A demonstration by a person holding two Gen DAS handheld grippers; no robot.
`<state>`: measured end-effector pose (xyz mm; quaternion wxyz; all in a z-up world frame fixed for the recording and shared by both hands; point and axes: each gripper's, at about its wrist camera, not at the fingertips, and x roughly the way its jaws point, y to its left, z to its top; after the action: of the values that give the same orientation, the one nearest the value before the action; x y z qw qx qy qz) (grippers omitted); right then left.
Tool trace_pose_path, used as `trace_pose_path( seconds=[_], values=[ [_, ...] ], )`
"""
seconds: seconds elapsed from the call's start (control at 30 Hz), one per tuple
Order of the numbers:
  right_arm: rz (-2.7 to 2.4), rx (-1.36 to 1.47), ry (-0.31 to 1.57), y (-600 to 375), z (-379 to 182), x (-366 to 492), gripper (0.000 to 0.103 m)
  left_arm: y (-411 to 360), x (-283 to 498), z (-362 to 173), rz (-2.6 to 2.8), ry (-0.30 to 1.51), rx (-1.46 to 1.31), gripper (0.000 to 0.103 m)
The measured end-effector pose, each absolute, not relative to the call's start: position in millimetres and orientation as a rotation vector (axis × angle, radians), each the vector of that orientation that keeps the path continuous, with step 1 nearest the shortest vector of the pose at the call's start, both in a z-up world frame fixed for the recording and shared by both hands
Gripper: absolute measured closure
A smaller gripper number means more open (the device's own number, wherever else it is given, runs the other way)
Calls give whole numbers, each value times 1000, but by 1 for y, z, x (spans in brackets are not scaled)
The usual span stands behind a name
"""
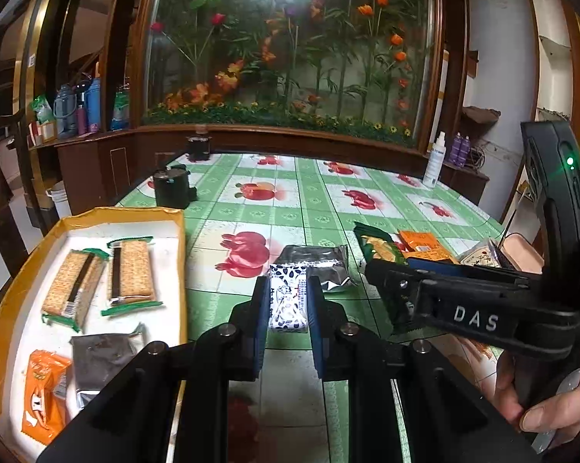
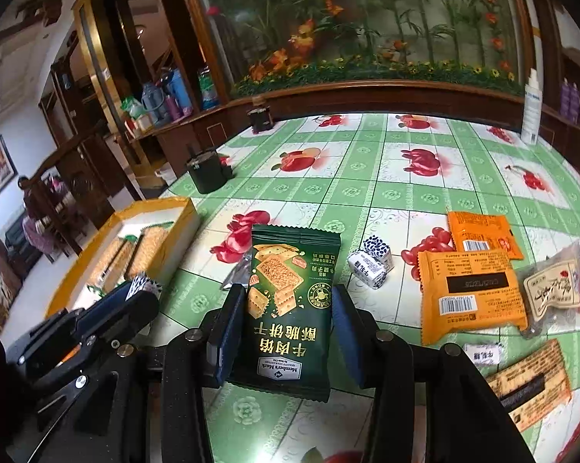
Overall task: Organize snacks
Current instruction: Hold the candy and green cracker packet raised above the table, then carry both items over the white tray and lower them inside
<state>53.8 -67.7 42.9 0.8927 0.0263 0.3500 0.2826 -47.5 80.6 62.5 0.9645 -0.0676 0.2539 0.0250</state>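
My left gripper (image 1: 288,297) is shut on a small blue-and-white patterned candy (image 1: 288,301), held just right of the yellow-rimmed tray (image 1: 97,214). The tray holds two cracker packs (image 1: 129,274), a dark foil pack (image 1: 97,362) and an orange pack (image 1: 43,389). A silver foil pack (image 1: 324,264) lies on the table beyond the candy. My right gripper (image 2: 286,308) is shut on a dark green cracker pack (image 2: 290,308). Two small candies (image 2: 371,262), orange packs (image 2: 471,293) and a beige pack (image 2: 552,289) lie to its right.
The green fruit-print tablecloth (image 2: 367,177) covers the table. A black cup (image 2: 207,171) stands behind the tray, another dark jar (image 2: 259,119) at the far edge. A white spray bottle (image 2: 531,110) stands far right. The right gripper's body (image 1: 482,308) shows in the left wrist view.
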Motion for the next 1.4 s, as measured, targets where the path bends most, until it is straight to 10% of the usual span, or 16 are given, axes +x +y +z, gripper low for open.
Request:
trace_pose_path(
  seconds=[1.4],
  values=[
    [895, -237, 732, 100, 13, -62, 54, 258, -116, 35, 249, 618, -481, 85]
  ],
)
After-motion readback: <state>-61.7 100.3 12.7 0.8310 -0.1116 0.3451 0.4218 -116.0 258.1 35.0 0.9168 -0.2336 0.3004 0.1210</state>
